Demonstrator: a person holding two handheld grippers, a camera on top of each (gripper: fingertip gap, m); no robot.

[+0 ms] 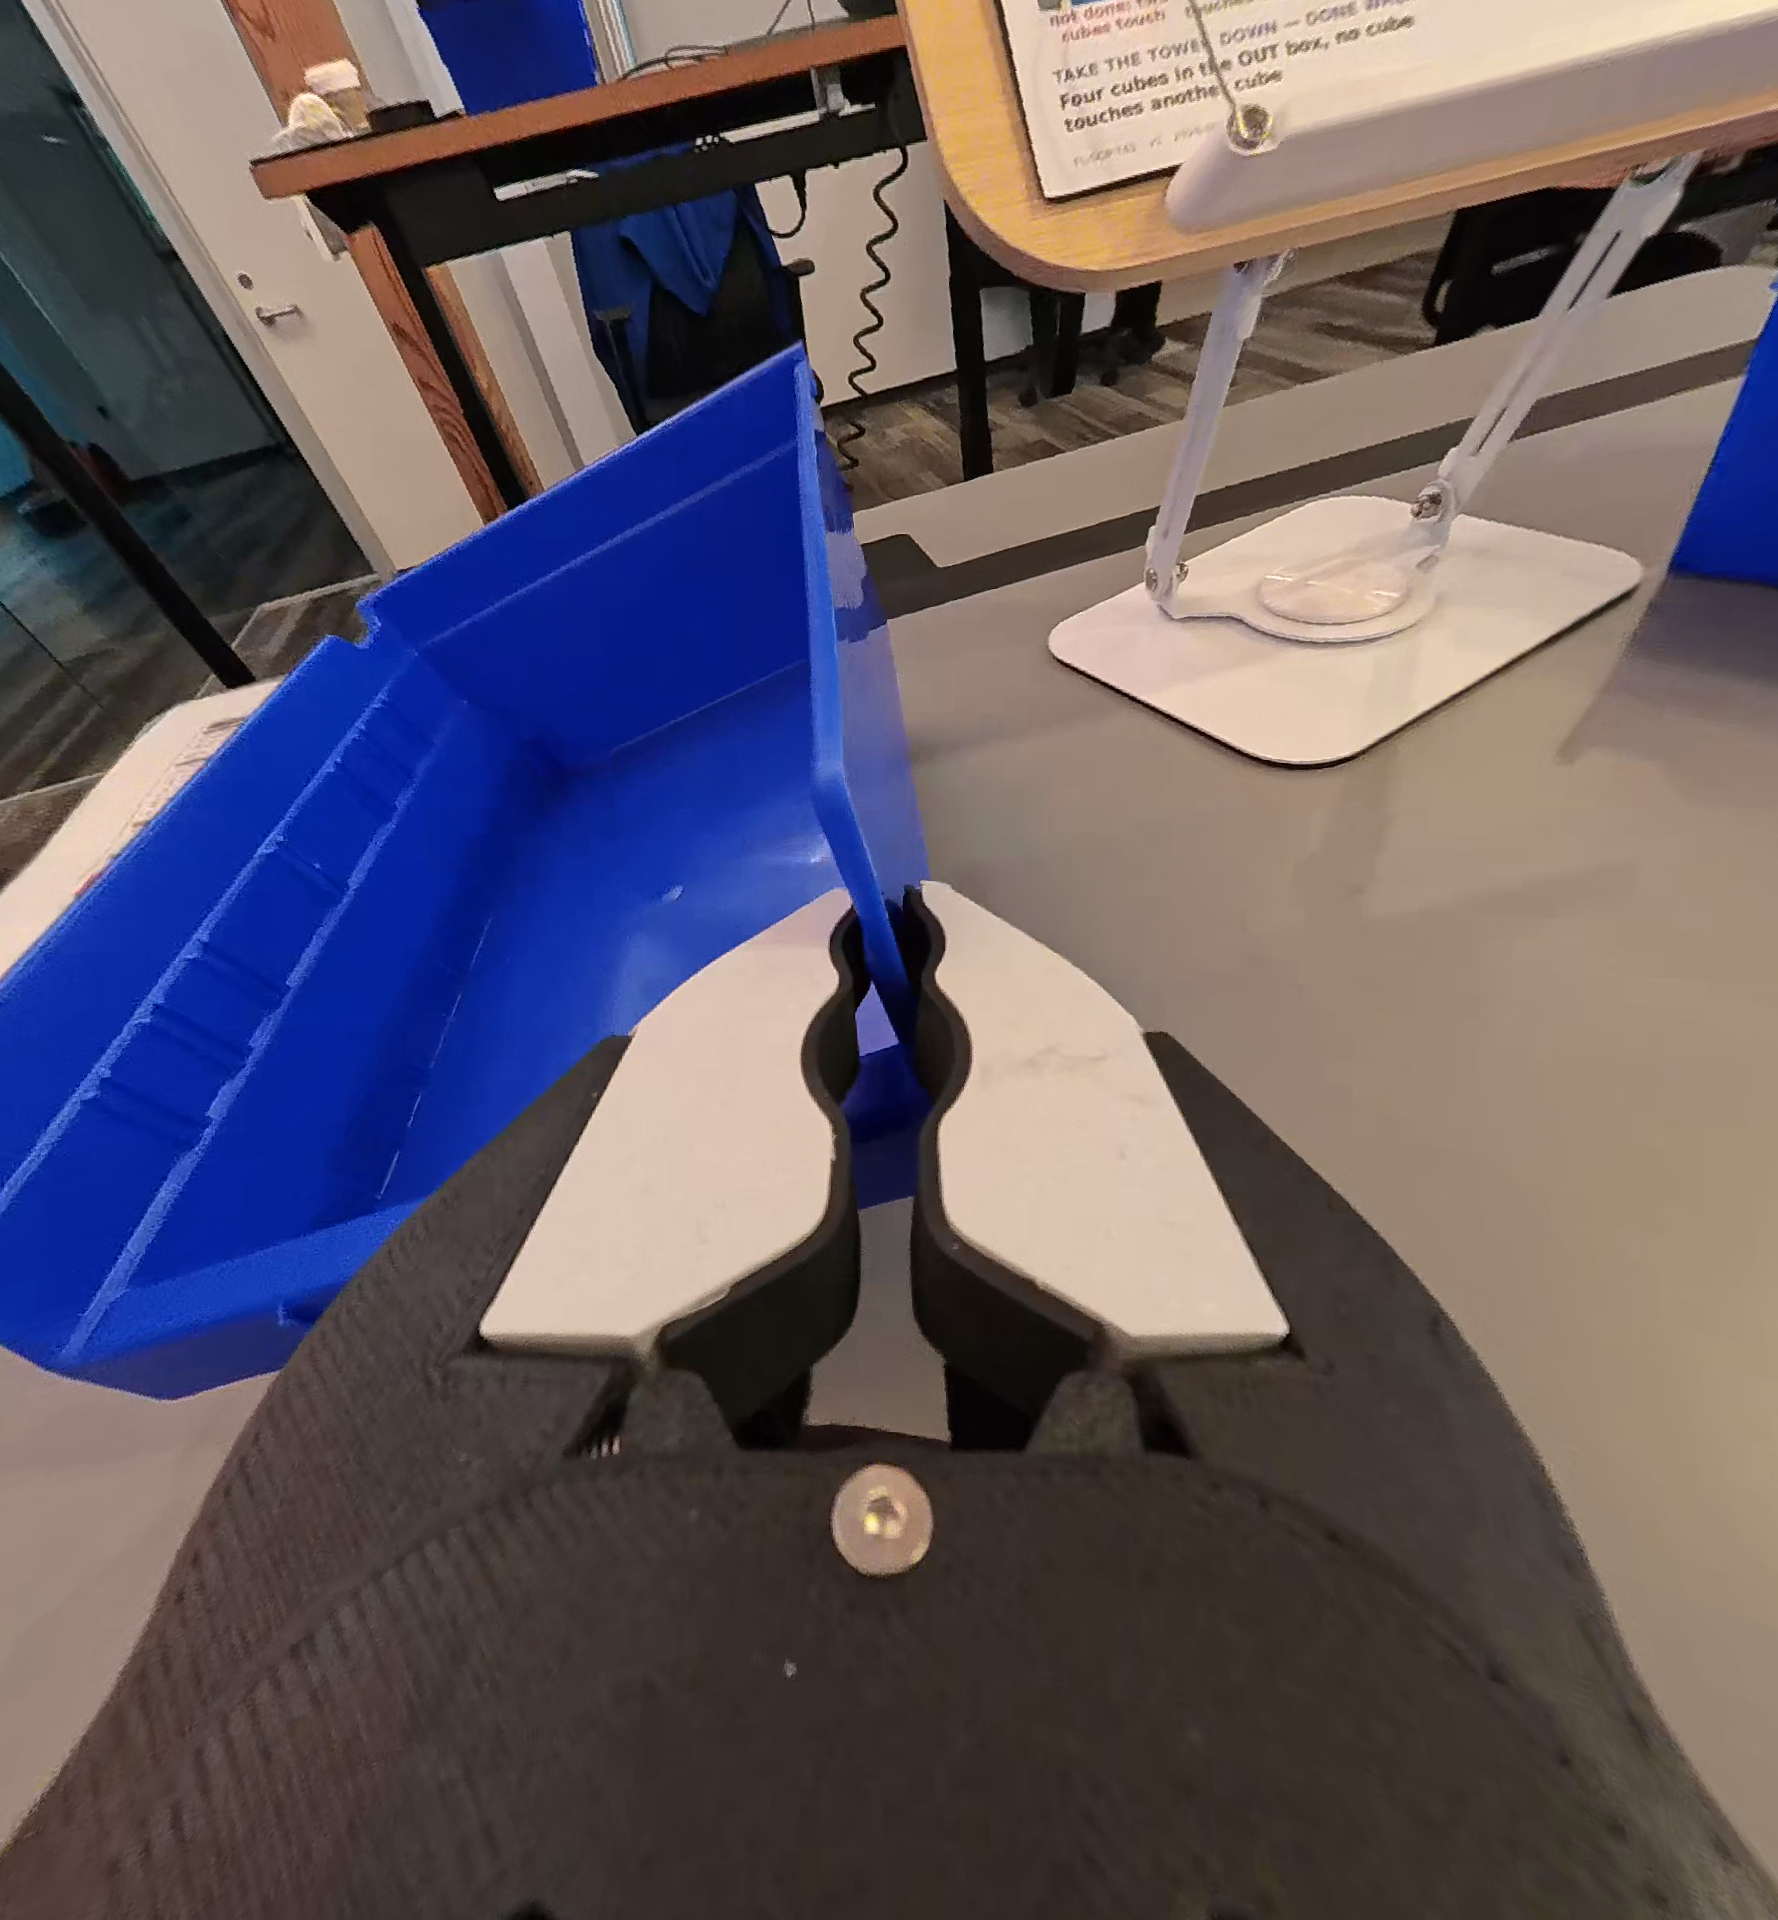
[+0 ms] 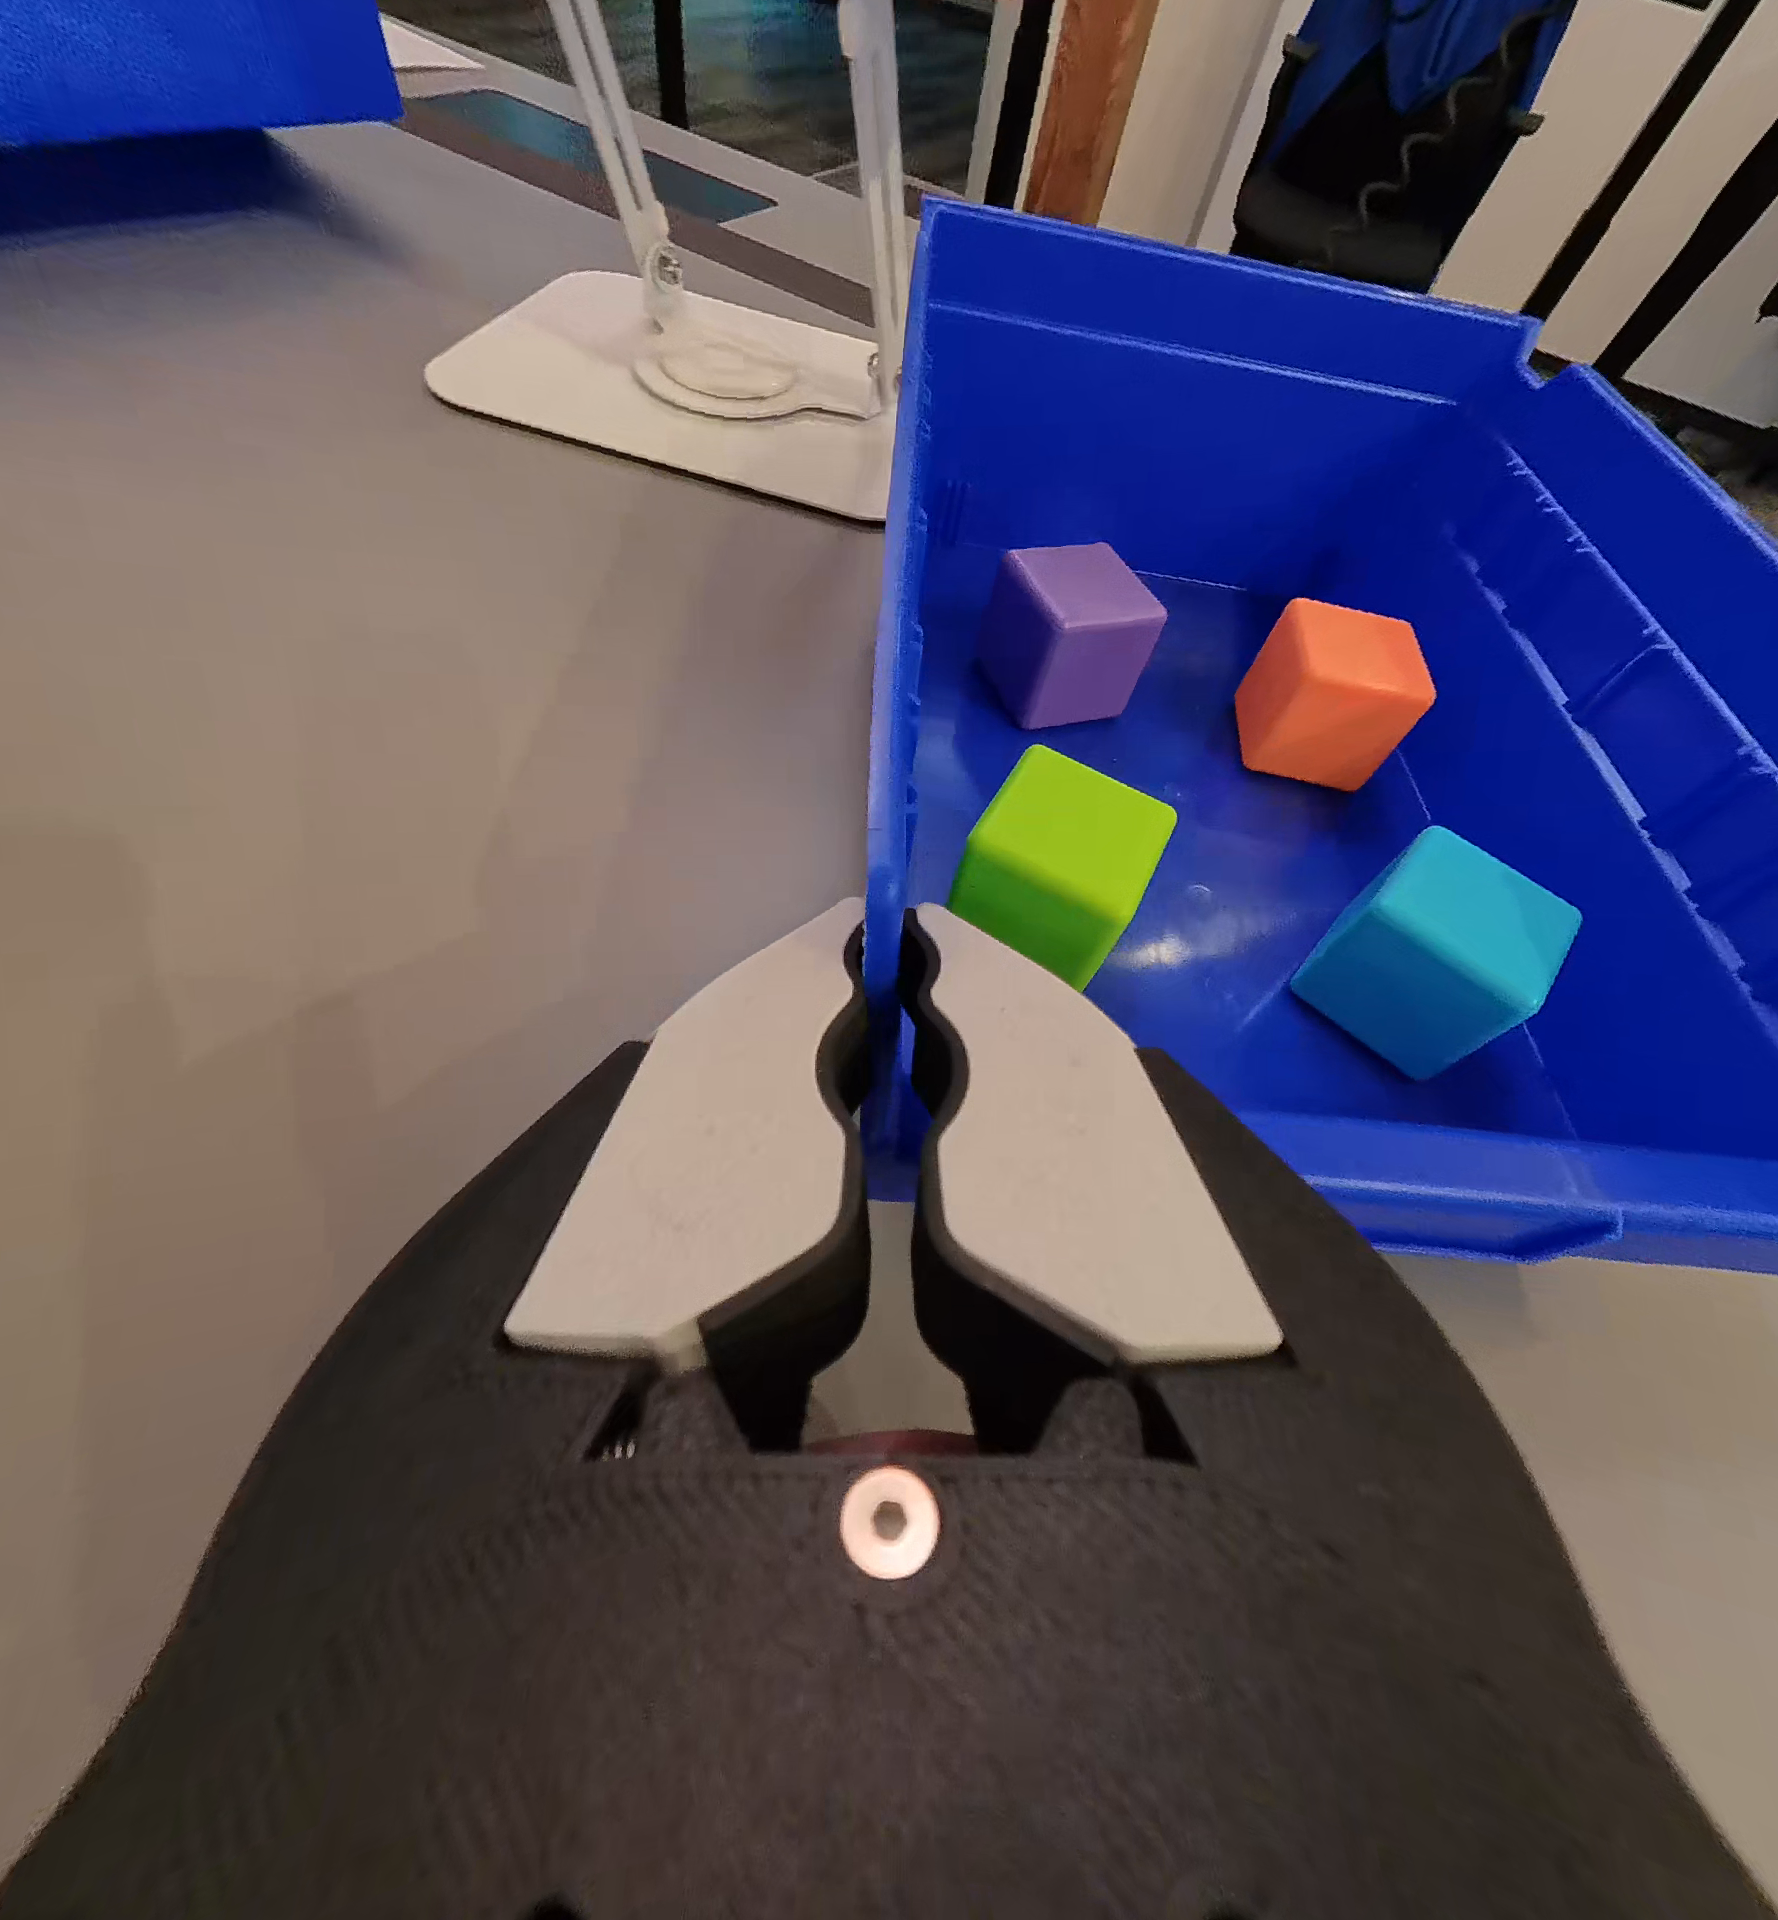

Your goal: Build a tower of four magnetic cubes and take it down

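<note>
In the left wrist view my left gripper (image 1: pixel 890 914) is shut on the right wall of an empty blue bin (image 1: pixel 594 831), which is tilted. In the right wrist view my right gripper (image 2: pixel 885 935) is shut on the left wall of a second blue bin (image 2: pixel 1228 416). Inside that bin lie a purple cube (image 2: pixel 1072 634), an orange cube (image 2: pixel 1332 691), a green cube (image 2: pixel 1061 862) and a teal cube (image 2: pixel 1436 951), all apart from one another. No tower stands anywhere in view.
A white stand base (image 1: pixel 1342 623) with two thin arms sits on the grey table (image 1: pixel 1384 1039) between the bins; it also shows in the right wrist view (image 2: pixel 677 395). It holds a wooden board with a sheet (image 1: pixel 1176 104). Desks and chairs stand behind. Some 50 cm of space lies between my two pairs of fingers.
</note>
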